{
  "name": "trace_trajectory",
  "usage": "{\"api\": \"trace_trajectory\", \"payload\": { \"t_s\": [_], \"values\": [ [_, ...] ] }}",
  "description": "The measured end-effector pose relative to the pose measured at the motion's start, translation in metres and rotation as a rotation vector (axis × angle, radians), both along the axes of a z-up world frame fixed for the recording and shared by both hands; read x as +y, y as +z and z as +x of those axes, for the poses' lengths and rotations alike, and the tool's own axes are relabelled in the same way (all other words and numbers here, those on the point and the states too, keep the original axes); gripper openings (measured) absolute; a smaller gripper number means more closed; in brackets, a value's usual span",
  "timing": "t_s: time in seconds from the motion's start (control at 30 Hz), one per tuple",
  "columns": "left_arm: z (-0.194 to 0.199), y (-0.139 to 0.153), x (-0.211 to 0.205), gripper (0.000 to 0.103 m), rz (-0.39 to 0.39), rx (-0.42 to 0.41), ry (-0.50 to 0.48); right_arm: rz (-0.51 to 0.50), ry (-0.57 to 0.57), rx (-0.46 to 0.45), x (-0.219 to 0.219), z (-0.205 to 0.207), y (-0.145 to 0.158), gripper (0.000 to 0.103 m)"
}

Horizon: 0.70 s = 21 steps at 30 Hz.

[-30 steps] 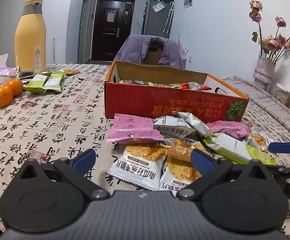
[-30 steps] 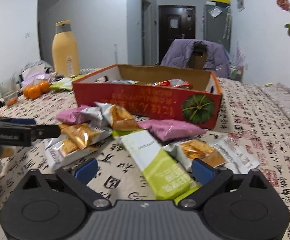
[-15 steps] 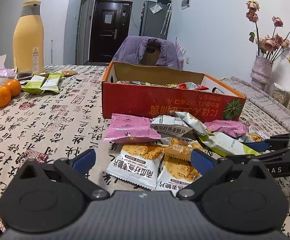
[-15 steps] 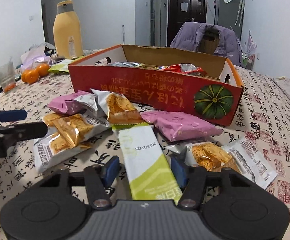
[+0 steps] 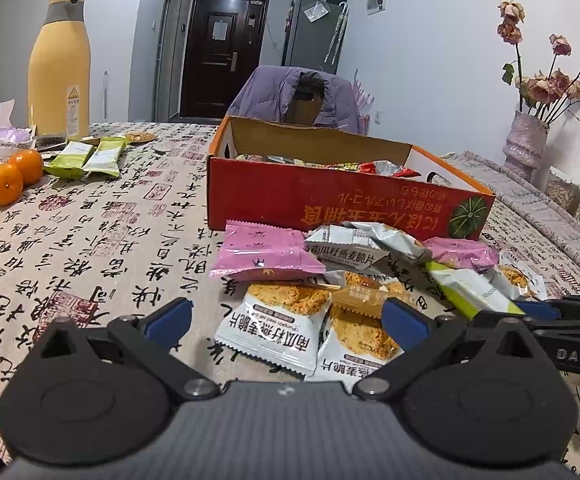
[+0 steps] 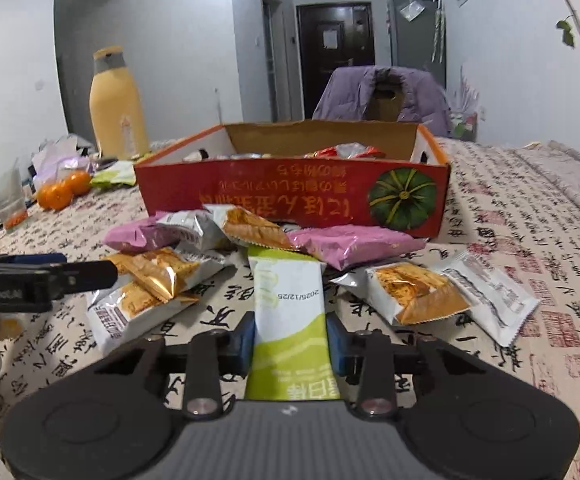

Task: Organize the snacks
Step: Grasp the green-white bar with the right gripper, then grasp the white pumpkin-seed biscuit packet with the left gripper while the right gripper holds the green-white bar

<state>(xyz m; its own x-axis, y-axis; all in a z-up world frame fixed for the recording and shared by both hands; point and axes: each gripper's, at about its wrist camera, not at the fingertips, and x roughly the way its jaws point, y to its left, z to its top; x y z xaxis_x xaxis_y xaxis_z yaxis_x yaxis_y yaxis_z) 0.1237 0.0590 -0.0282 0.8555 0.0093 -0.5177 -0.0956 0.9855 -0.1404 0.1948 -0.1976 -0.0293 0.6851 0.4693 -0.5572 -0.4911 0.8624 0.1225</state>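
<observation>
A red cardboard box [image 5: 329, 200] [image 6: 290, 188] with snacks inside stands mid-table. In front of it lies a heap of packets: pink ones [image 5: 266, 254] [image 6: 353, 244], white oat-crisp ones [image 5: 278, 328] and gold-fronted ones [image 6: 417, 292]. My right gripper [image 6: 291, 340] [image 5: 549, 312] is closing its jaws on a green-and-white snack bar [image 6: 290, 300] [image 5: 465, 288], and both blue pads touch its long sides. My left gripper [image 5: 286, 318] [image 6: 50, 268] hangs open just above the white packets, gripping nothing.
A tall yellow bottle [image 5: 60, 68], oranges [image 5: 4, 180] and two green packets [image 5: 90, 156] sit at the far left. A glass [image 6: 6, 200] stands near the left edge. A vase of dried roses [image 5: 529, 140] is at the right; a chair with a purple jacket [image 5: 301, 96] stands behind the box.
The right gripper's jaws went from wide open to narrow around the green-and-white bar, which now lies straight between them. The left gripper stayed put.
</observation>
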Motion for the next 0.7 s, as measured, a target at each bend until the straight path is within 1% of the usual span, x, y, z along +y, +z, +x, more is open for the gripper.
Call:
{"api": "trace_trajectory", "payload": {
  "t_s": [0.07, 0.2, 0.37, 0.47, 0.57, 0.63, 0.7],
  "values": [
    [0.000, 0.001, 0.003, 0.103, -0.009, 0.013, -0.002, 0.006, -0.003, -0.015, -0.003, -0.006, 0.003, 0.035],
    [0.000, 0.004, 0.007, 0.103, 0.014, 0.022, 0.016, 0.003, -0.011, -0.046, -0.006, -0.015, 0.007, 0.035],
    [0.002, 0.011, 0.013, 0.103, 0.035, 0.027, 0.033, -0.008, -0.045, -0.110, -0.011, -0.024, 0.017, 0.035],
    [0.006, 0.012, 0.012, 0.103, 0.054, 0.037, 0.028, 0.002, -0.066, -0.123, -0.017, -0.025, 0.021, 0.035],
    [0.012, 0.010, 0.009, 0.103, 0.082, 0.065, 0.029, 0.006, -0.083, -0.128, -0.022, -0.025, 0.023, 0.035],
    [0.016, 0.009, 0.008, 0.097, 0.082, 0.081, 0.029, 0.011, -0.097, -0.132, -0.025, -0.025, 0.023, 0.035],
    [0.020, 0.007, 0.007, 0.088, 0.093, 0.095, 0.024, 0.013, -0.109, -0.133, -0.029, -0.024, 0.023, 0.035]
  ]
}}
